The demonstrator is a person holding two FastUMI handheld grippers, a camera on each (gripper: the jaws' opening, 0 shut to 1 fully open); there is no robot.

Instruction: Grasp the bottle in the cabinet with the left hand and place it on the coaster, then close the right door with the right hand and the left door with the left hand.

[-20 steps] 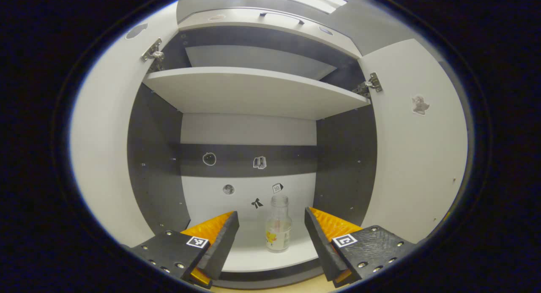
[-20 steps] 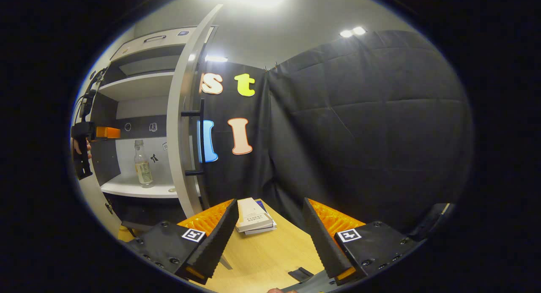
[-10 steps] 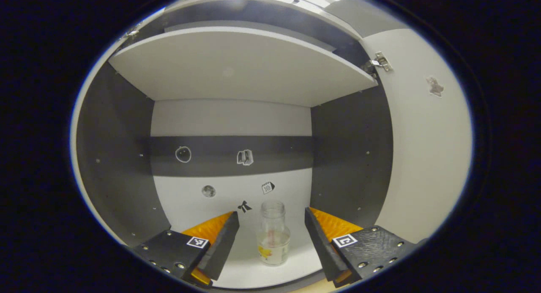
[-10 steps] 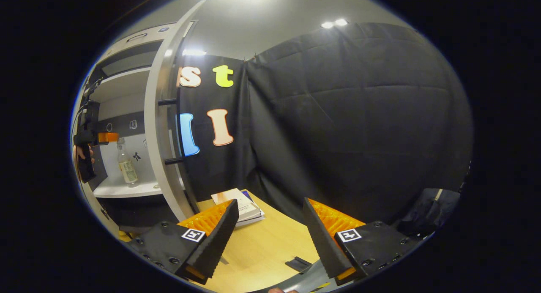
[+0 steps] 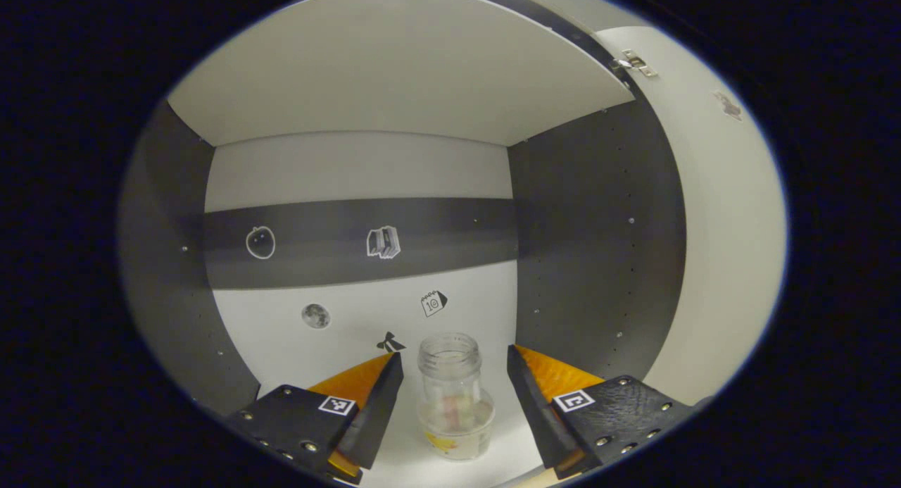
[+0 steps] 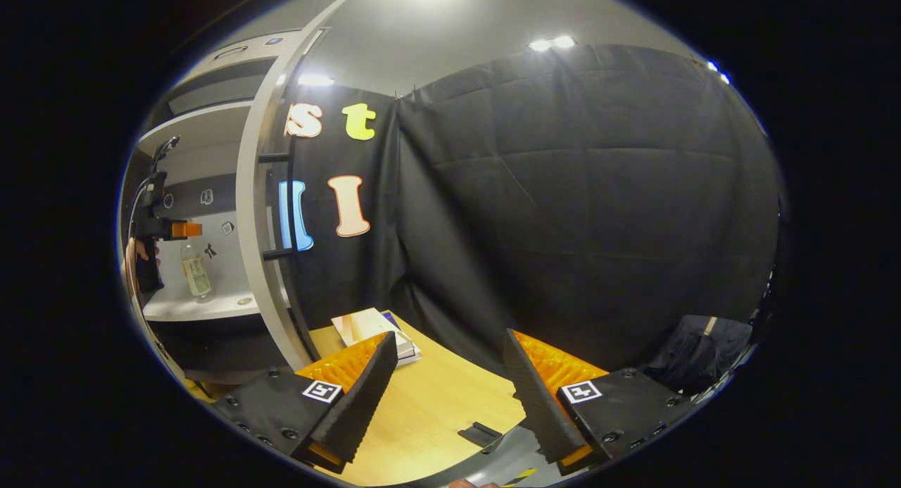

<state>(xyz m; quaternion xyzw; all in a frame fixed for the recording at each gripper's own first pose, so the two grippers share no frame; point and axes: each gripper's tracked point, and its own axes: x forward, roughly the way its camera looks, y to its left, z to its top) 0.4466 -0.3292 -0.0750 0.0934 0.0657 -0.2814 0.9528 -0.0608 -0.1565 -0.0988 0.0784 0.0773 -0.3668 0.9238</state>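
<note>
Glass bottle (image 5: 455, 396) — upright on lower cabinet shelf (image 5: 415, 467), between spread fingers of left gripper (image 5: 455, 403), untouched. Centre on body, then you close squarely. Right gripper (image 6: 443, 393) — fingers apart, idle over table (image 6: 436, 410).

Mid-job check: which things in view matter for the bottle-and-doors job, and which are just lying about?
Part of the job:
bottle on the cabinet shelf
left gripper, open around the bottle
right door, open
right gripper, open over the table

Lying about:
books
stickers
</note>
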